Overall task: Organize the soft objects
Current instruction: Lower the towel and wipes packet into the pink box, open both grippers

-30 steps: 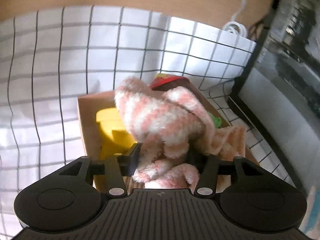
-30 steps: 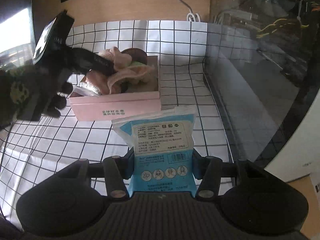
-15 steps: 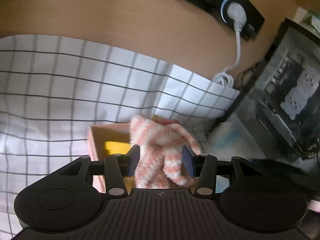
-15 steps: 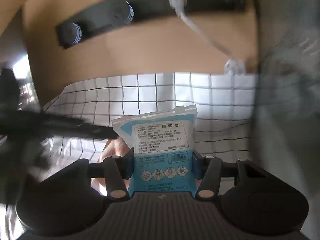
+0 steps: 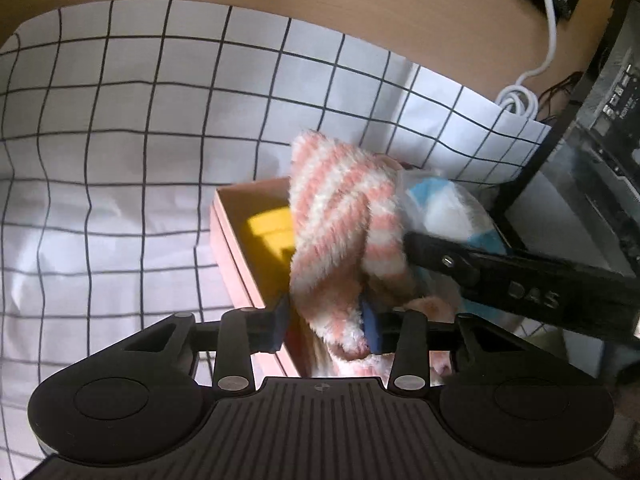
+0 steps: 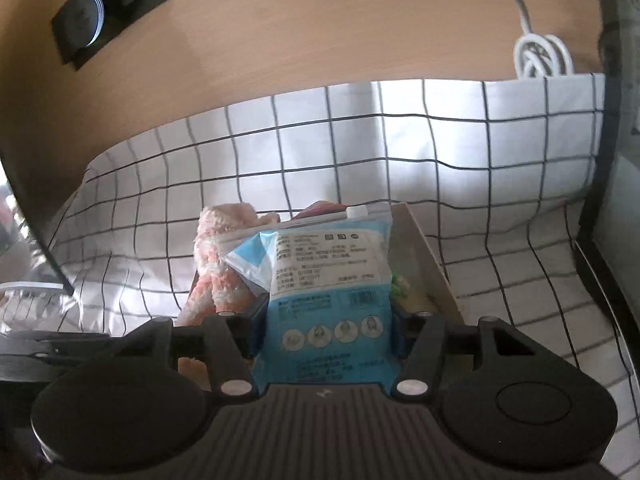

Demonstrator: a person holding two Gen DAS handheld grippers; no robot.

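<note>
My left gripper has a fluffy pink-and-white striped sock between its blue pads, and its jaws are closing on it. The sock hangs over the open pink box, which holds a yellow item. My right gripper grips a blue-and-white plastic packet upright over the same box; its jaws are opening slightly with the packet still between the pads. In the left wrist view the packet sits just right of the sock, with the right gripper's black finger below it. The sock shows left of the packet.
A white cloth with a black grid covers the table. A wooden back panel carries a black power strip and a coiled white cable. A dark glass-fronted cabinet stands at the right. A green item lies in the box.
The right gripper carried the packet forward until it stands over the box beside the sock. The left gripper pulled back with the sock, and its jaws narrowed on it.
</note>
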